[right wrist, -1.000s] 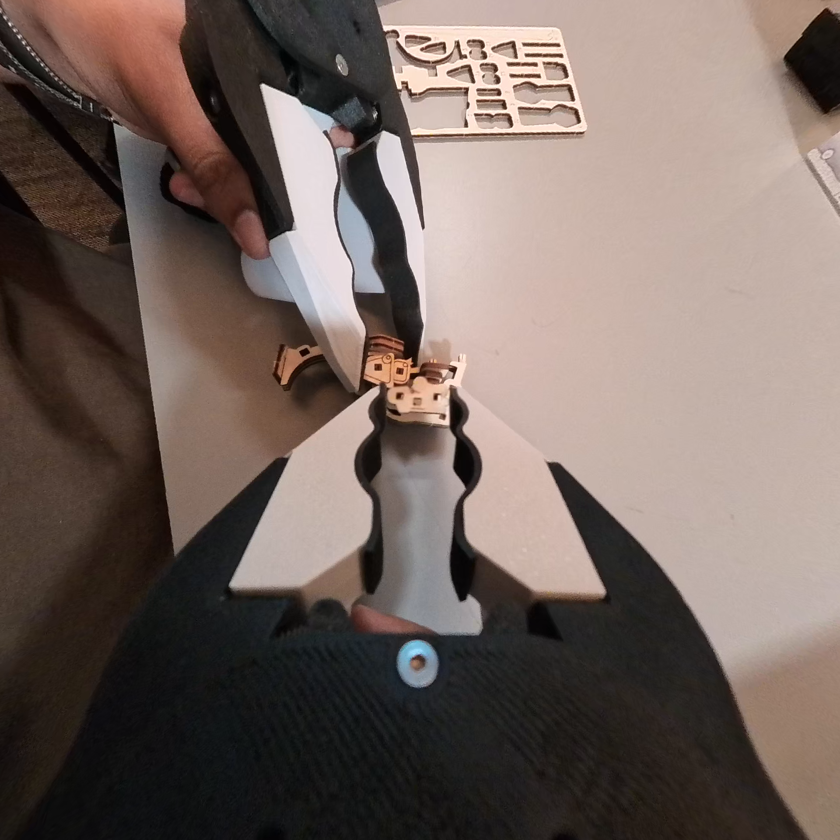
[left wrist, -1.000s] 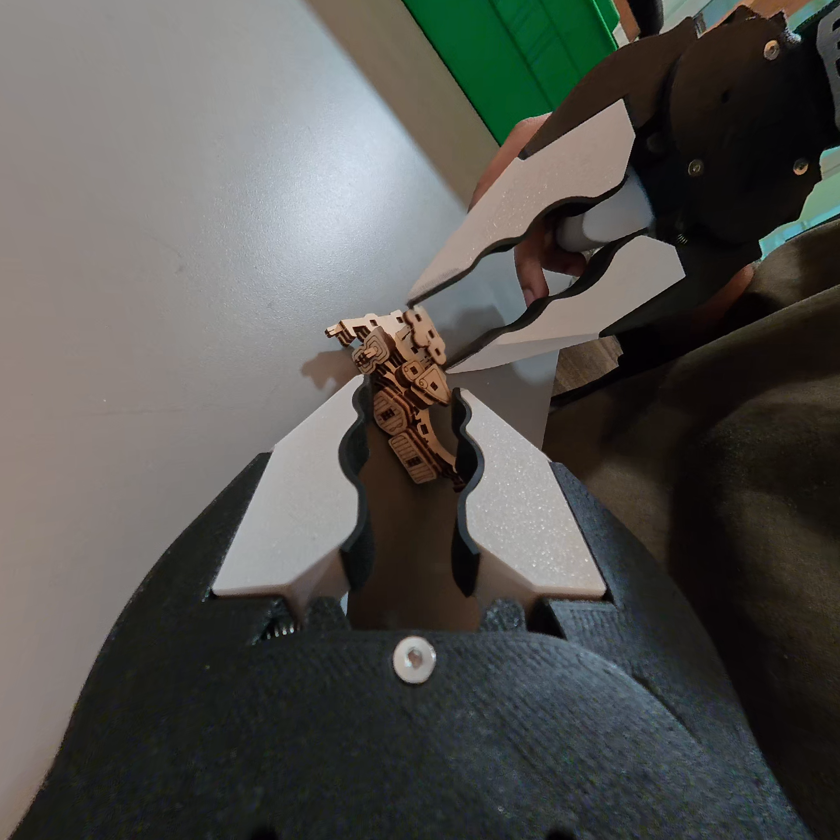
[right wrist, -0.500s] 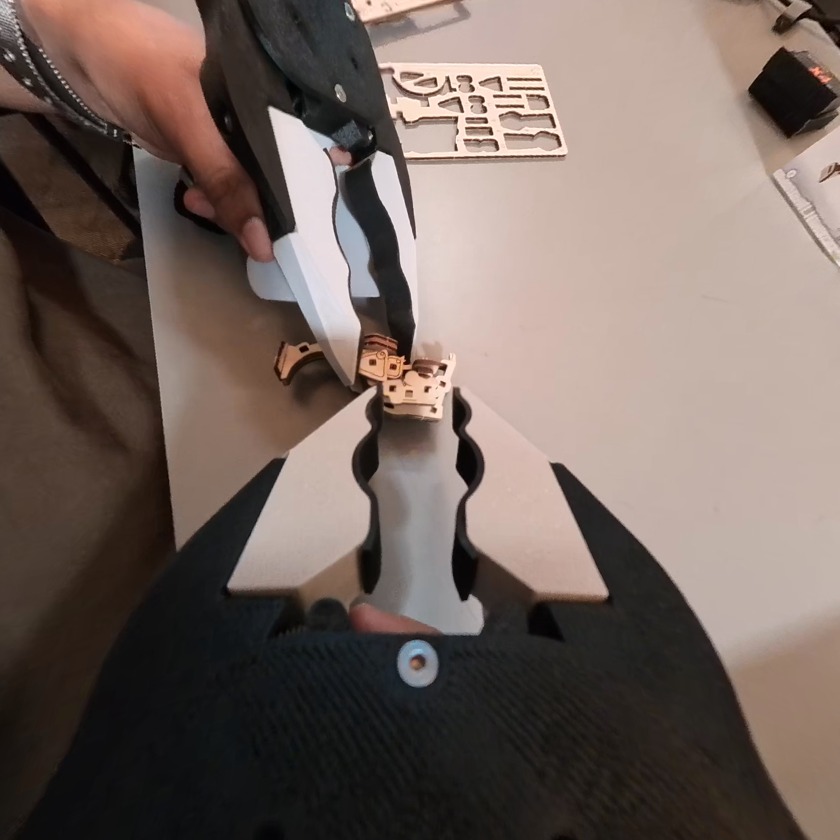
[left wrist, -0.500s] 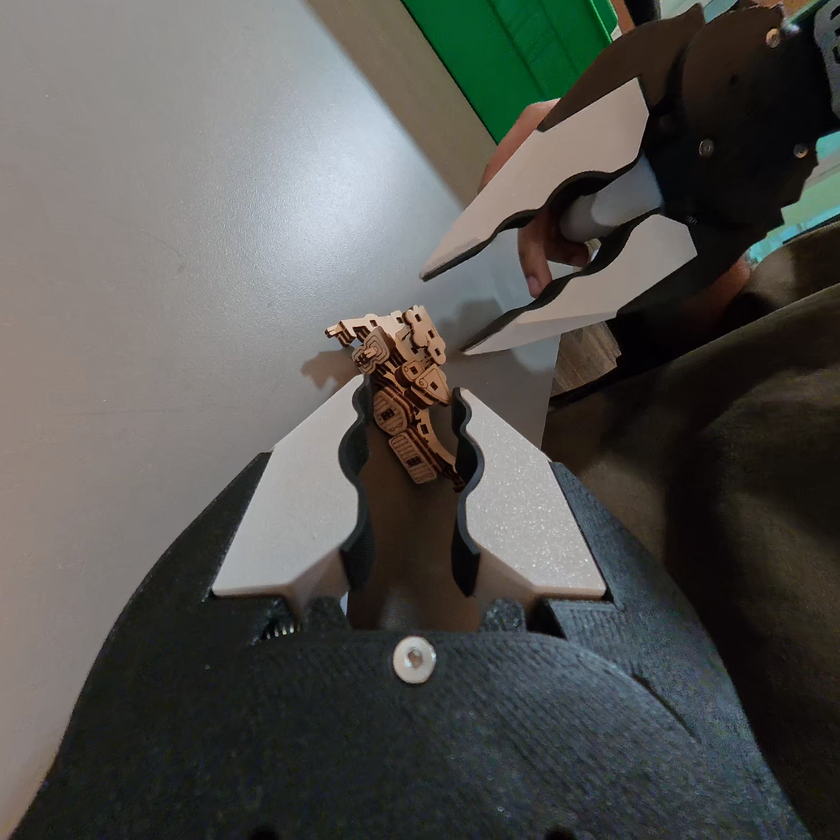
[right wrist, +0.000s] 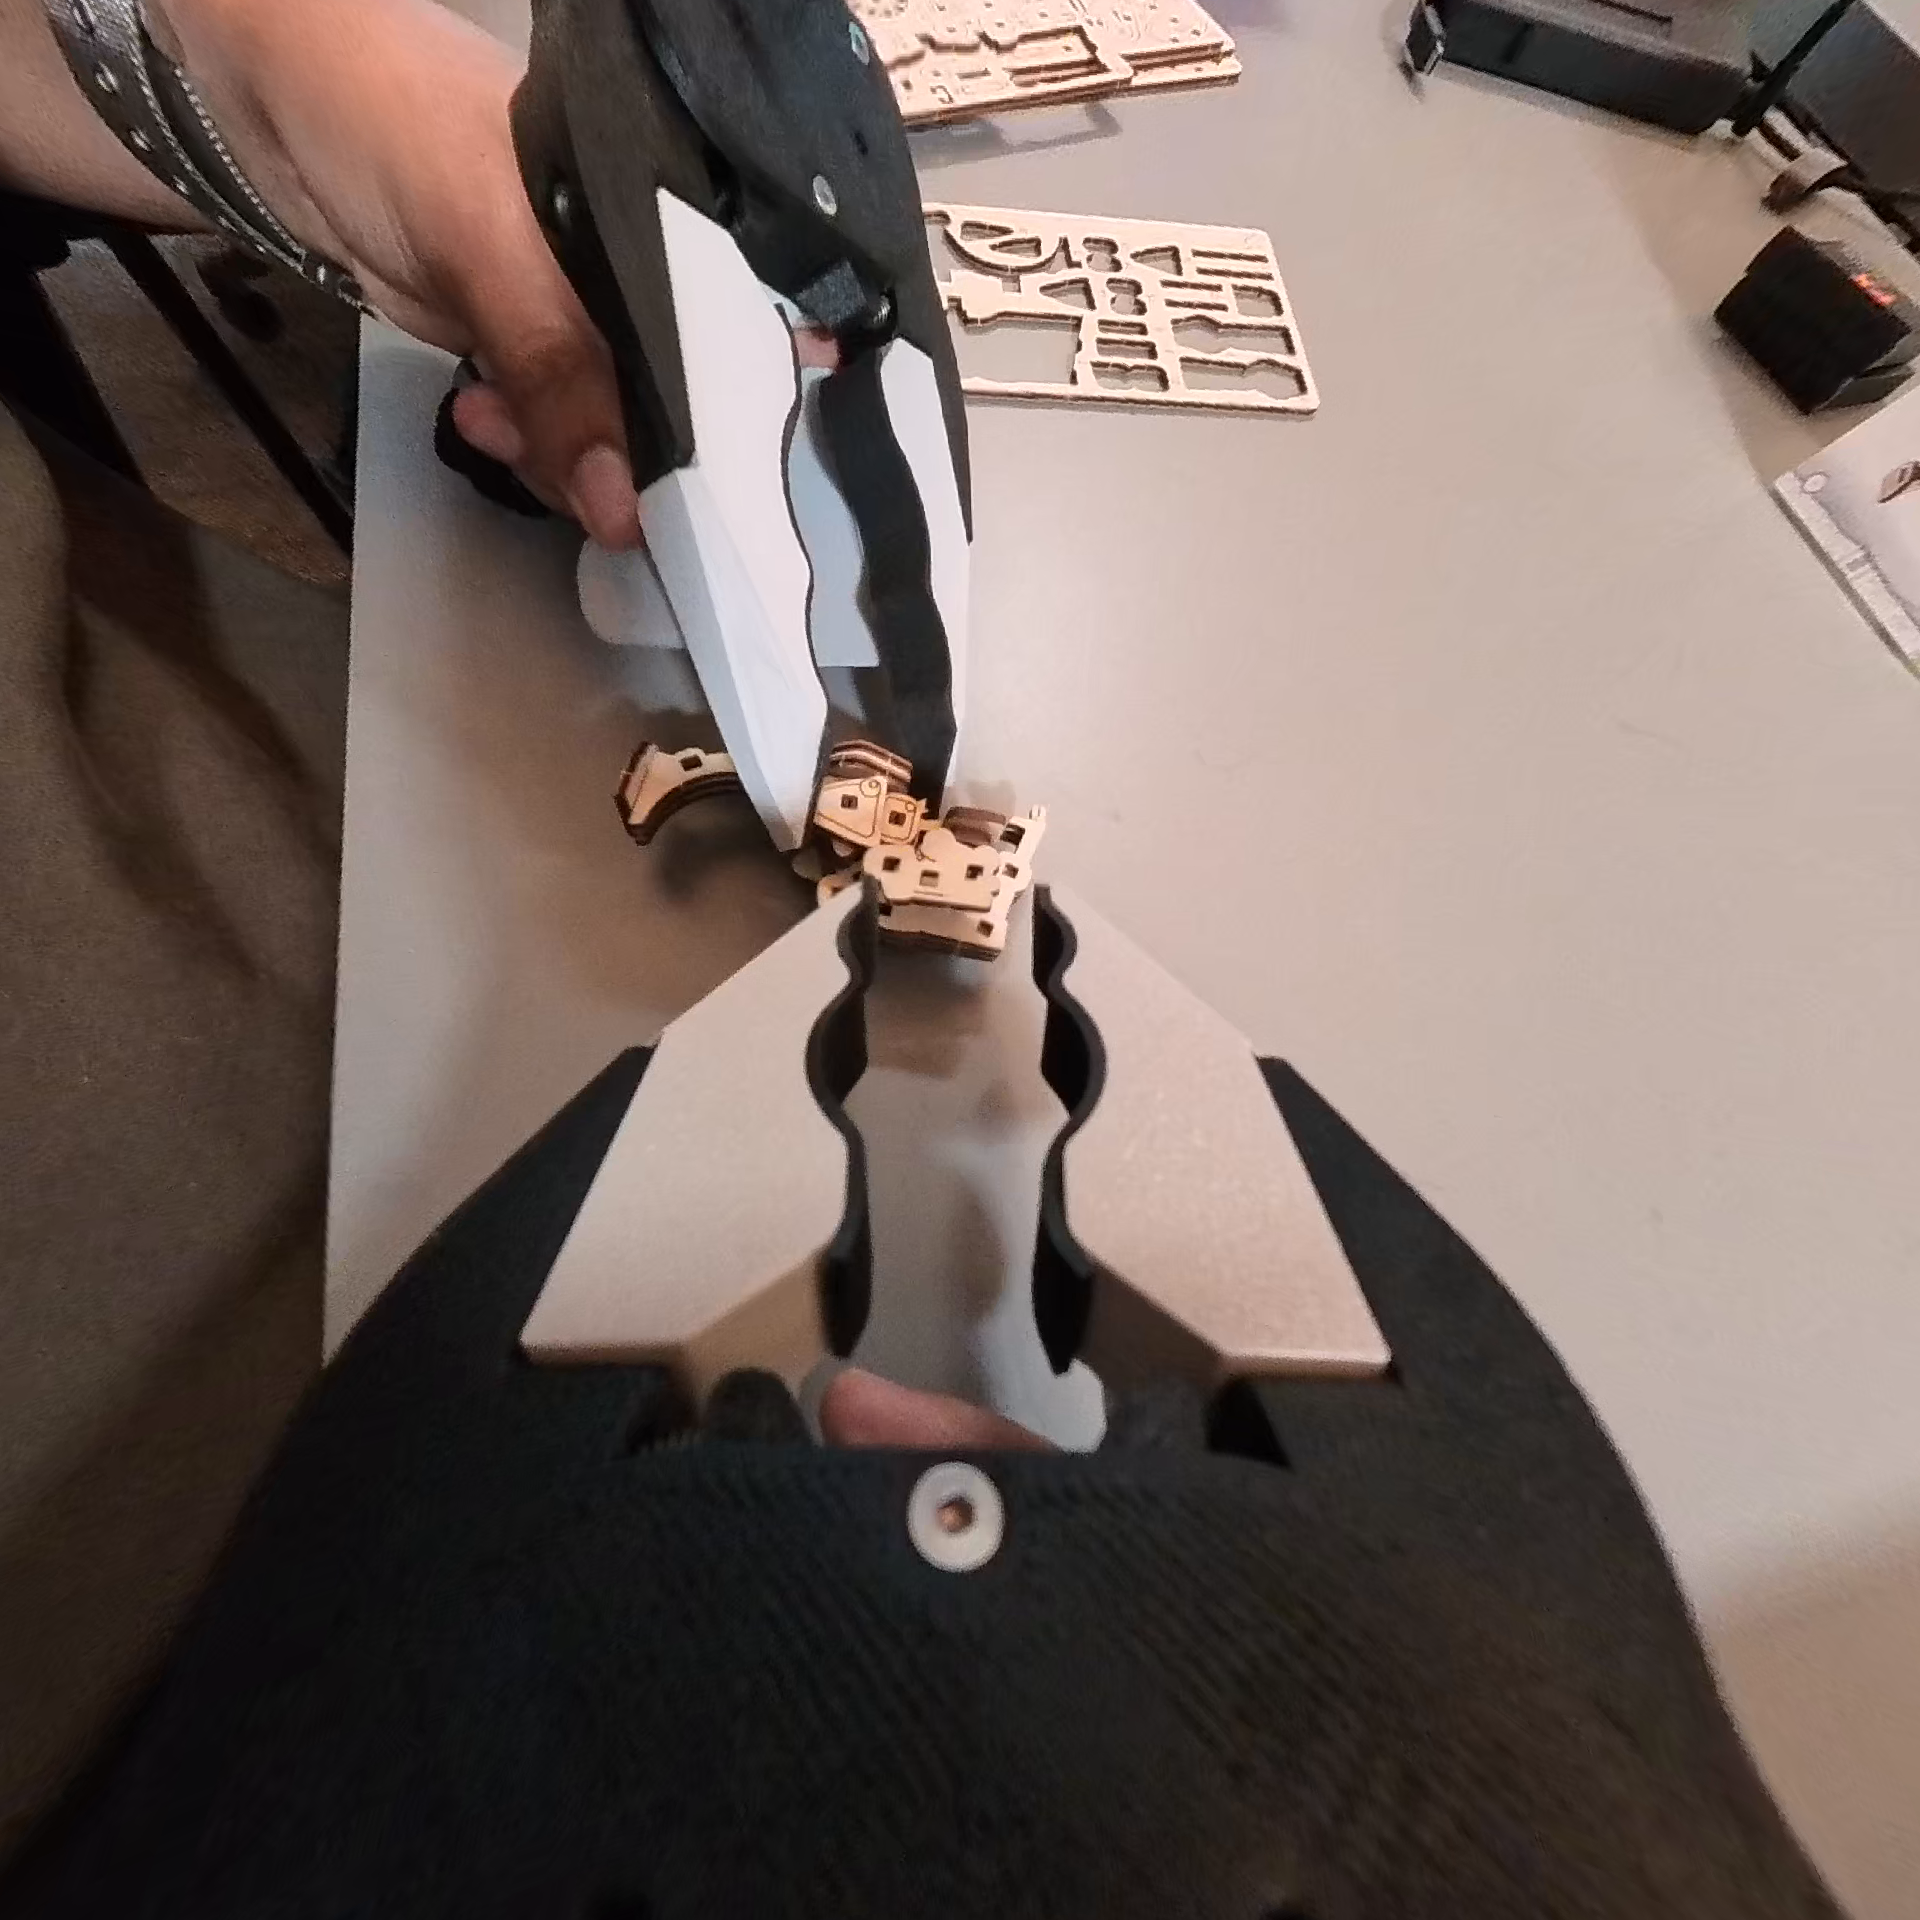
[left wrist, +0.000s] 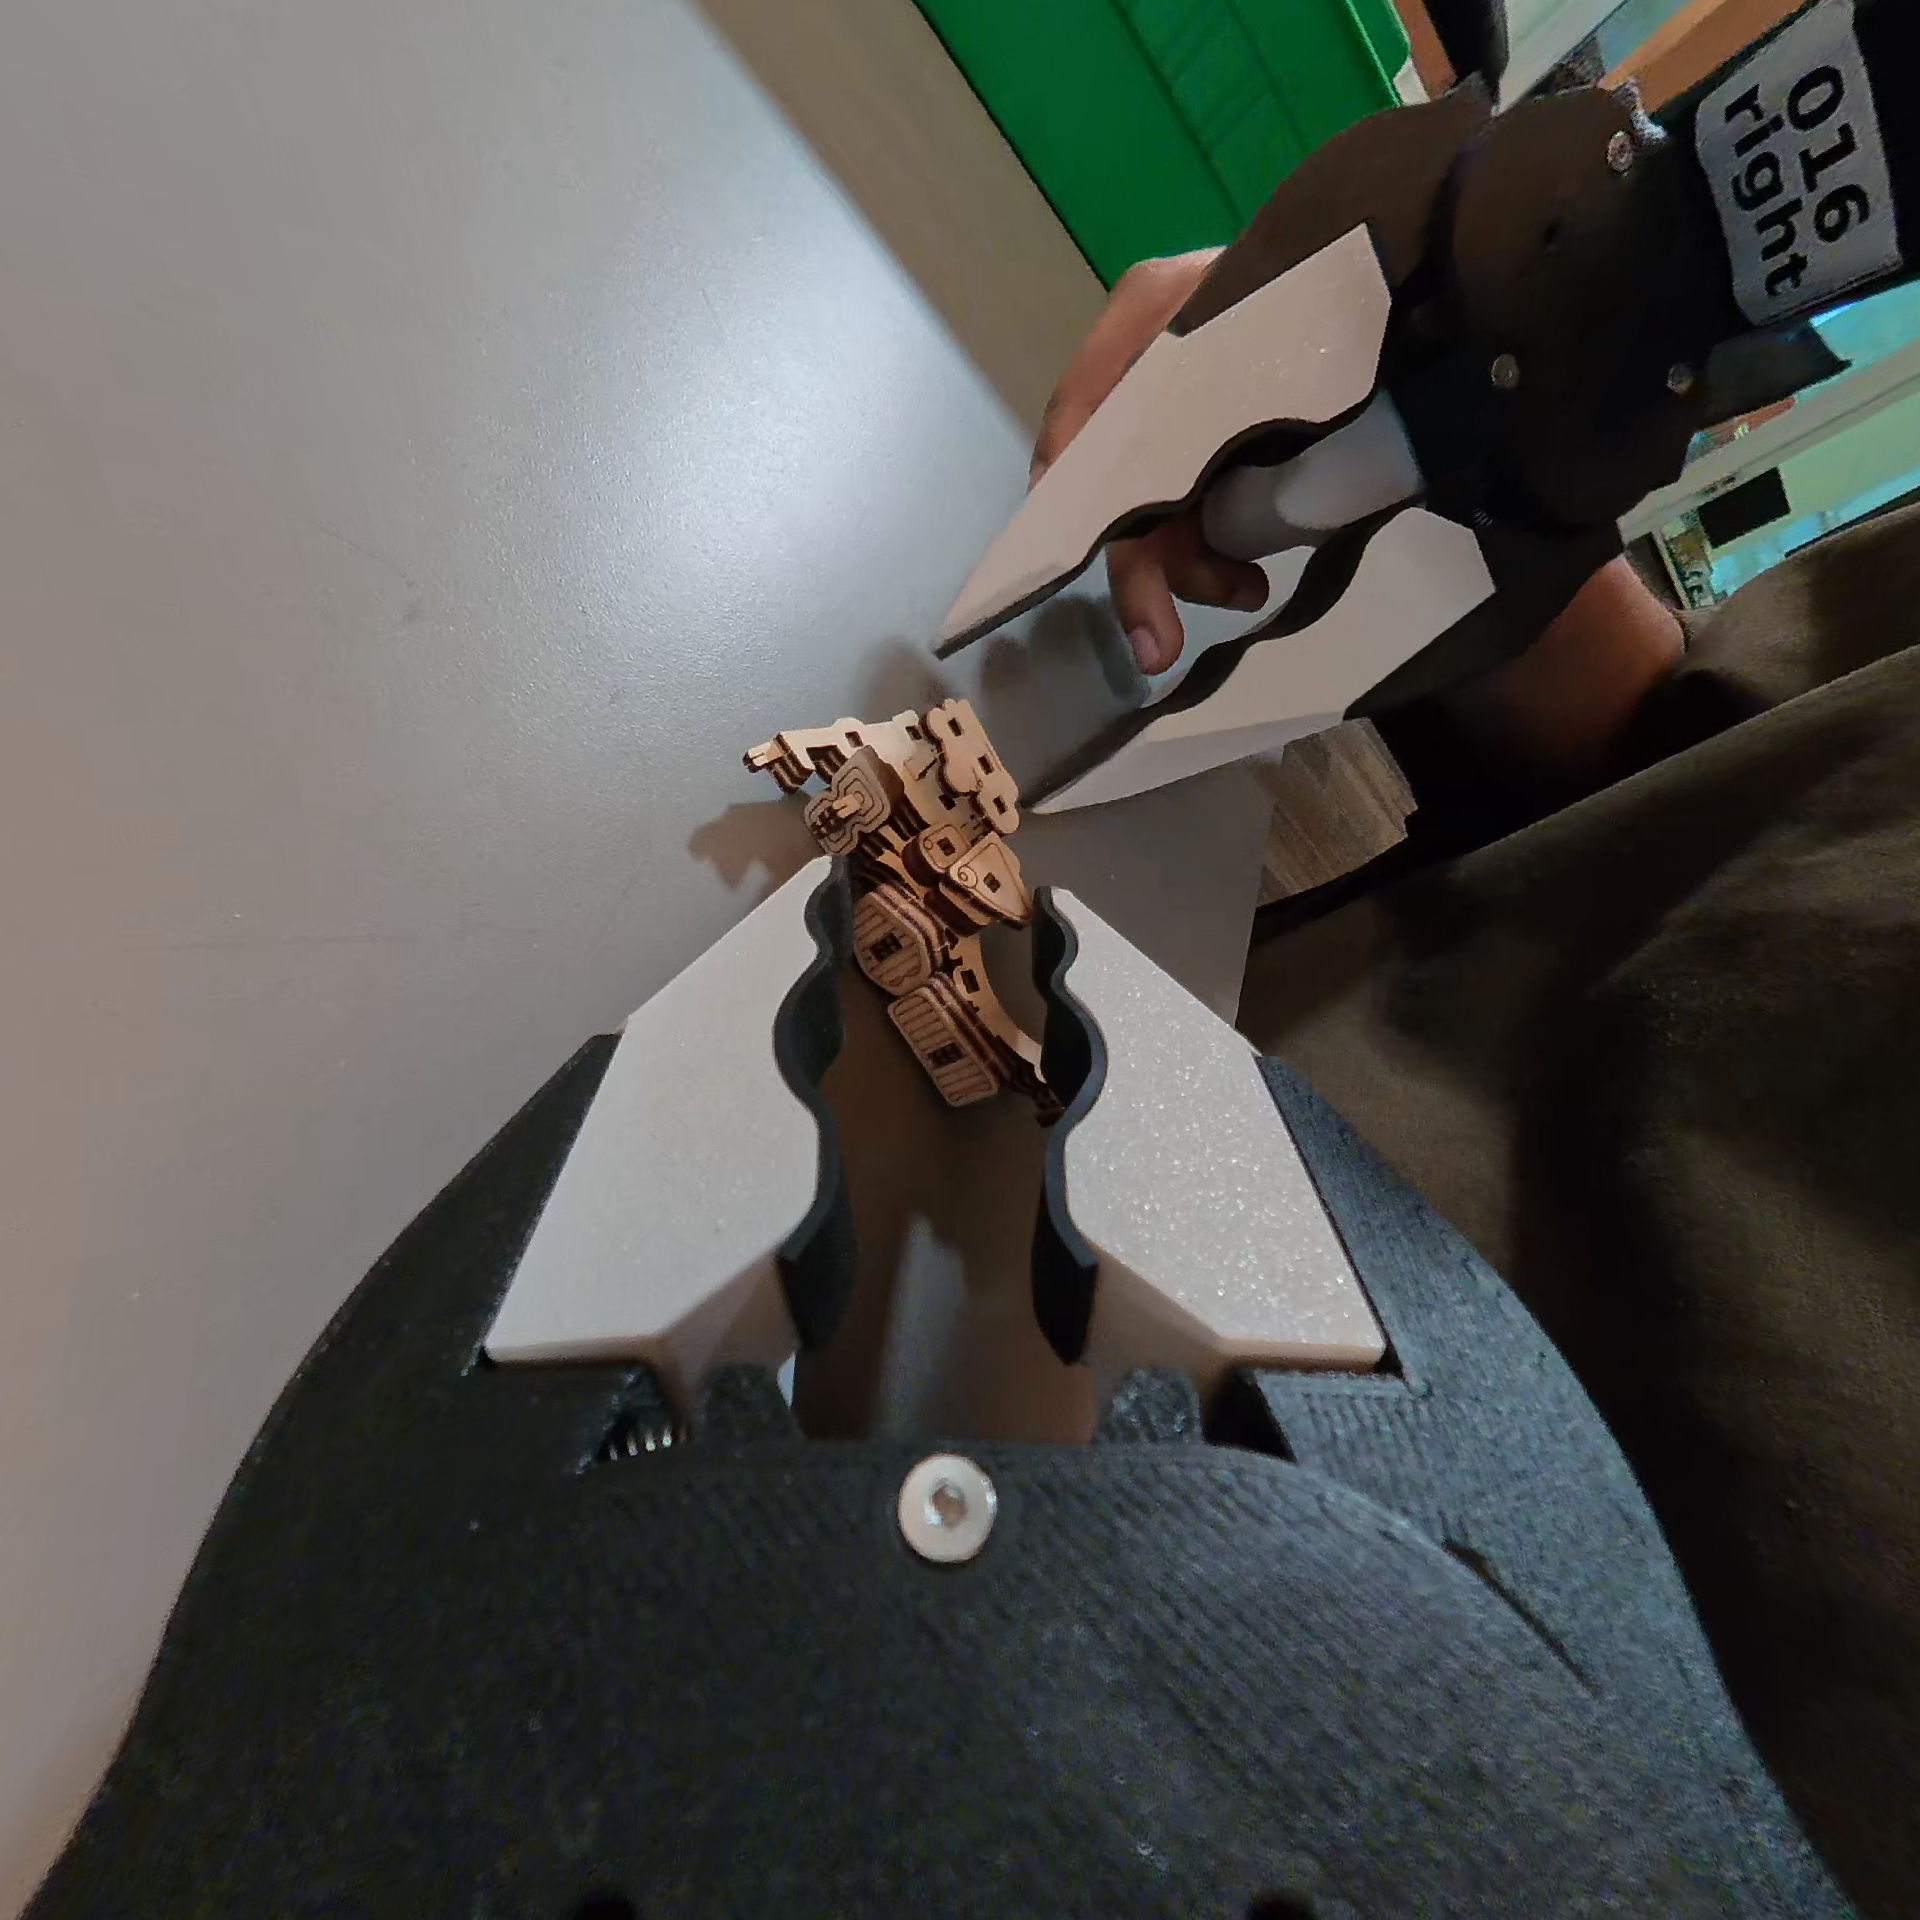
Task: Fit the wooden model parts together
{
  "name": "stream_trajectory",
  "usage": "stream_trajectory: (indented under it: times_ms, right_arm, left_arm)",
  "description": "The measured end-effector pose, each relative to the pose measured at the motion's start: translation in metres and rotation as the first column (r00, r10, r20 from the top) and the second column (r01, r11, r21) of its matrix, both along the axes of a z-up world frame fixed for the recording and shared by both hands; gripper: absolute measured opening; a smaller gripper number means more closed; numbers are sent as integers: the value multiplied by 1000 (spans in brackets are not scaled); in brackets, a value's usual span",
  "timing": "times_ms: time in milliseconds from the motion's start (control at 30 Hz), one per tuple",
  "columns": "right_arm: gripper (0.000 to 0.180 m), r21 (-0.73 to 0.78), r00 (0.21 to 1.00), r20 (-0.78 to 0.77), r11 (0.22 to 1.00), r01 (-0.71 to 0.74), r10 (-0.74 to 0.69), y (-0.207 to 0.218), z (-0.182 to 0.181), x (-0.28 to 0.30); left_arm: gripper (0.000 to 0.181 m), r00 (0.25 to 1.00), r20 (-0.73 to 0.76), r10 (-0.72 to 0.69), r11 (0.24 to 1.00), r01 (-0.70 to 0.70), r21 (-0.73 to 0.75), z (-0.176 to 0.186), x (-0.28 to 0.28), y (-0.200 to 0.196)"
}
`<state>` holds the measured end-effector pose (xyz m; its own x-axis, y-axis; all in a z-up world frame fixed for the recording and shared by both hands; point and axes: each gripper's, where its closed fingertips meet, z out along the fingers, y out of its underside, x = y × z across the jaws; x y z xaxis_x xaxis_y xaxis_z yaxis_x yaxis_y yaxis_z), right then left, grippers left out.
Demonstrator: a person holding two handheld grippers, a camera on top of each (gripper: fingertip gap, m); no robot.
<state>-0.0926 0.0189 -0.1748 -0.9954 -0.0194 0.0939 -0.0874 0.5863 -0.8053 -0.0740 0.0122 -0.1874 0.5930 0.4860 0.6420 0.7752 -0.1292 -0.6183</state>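
A small laser-cut wooden model (left wrist: pixel 925 935) with engraved plates is clamped between the fingers of my left gripper (left wrist: pixel 935 904), held just above the grey table (left wrist: pixel 312 520) near its edge. In the right wrist view the left gripper (right wrist: pixel 862 779) comes down from the top left, shut on the model (right wrist: pixel 935 883). My right gripper (right wrist: pixel 948 899) is open and empty, its tips just short of the model's head. It shows in the left wrist view (left wrist: pixel 987 727) at the upper right with jaws apart. A loose curved wooden part (right wrist: pixel 675 790) lies on the table beside the model.
A wooden sheet with cut-out holes (right wrist: pixel 1122 312) lies farther back, with more sheets (right wrist: pixel 1060 42) behind it. A black box (right wrist: pixel 1818 322) and a paper leaflet (right wrist: pixel 1870 540) are at the right. The table edge and a person's lap are on the left. A green panel (left wrist: pixel 1143 125) is beyond the table. Only a small space, under 4 cm, lies between the two pairs of fingers.
My right gripper has drawn back slightly from the model's head and tilted up, so more of the far table shows. The left gripper still holds the model in the same place.
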Motion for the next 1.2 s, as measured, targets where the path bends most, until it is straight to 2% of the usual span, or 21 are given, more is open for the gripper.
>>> stream_trajectory:
  times_ms: [967,1200]
  right_arm:
    - [22,0,1000,-4,1000,-19,19,-3,0,3]
    - [22,39,997,12,996,-79,78,-4,-1,7]
  left_arm:
    - [33,1000,0,0,1000,0,0,0,0,0]
    - [33,1000,2,-2,1000,2,2,0,0,0]
